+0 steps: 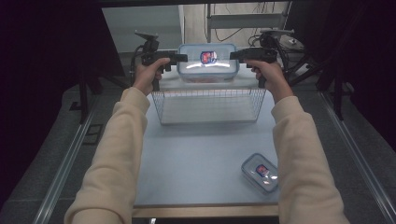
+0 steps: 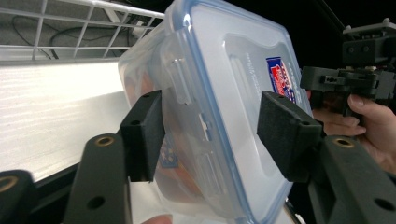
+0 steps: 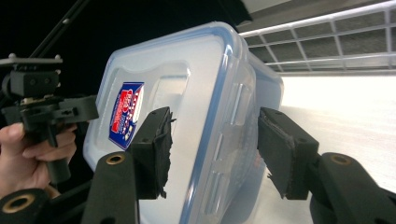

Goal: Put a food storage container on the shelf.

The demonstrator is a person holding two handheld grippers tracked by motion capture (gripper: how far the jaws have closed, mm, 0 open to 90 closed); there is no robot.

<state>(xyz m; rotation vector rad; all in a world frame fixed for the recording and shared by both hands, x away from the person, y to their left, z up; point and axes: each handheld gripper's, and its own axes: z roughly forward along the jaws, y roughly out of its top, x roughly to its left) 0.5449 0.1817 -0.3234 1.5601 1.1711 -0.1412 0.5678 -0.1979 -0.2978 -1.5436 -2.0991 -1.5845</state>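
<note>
My left gripper [image 2: 210,135] is closest to the lens: its two black pads straddle one short end of the big clear food container [image 2: 219,107], one pad against the lid face, the other beside the body wall. A sliver of gap shows at the pads, so they bracket the end more than clamp it, and I cannot tell whether they bear on the plastic. My right gripper [image 3: 212,149] does the same at the opposite end, jaws about half spread, the worn left pad close on the lid, the right pad standing off the wall with a visible gap.

From the high view, the left gripper [image 1: 183,58] and right gripper [image 1: 233,54] face each other with the container [image 1: 208,61] between them, above the far edge of the wire basket [image 1: 208,106]. Its long axis runs left to right from gripper to gripper. The blue-rimmed lid with its red and blue label [image 1: 208,57] tips toward me, the base away.

Beyond the basket, nearer me on the pale blue table [image 1: 196,163], a smaller lidded container [image 1: 260,172] lies flat, set diagonally near the right front corner.
</note>
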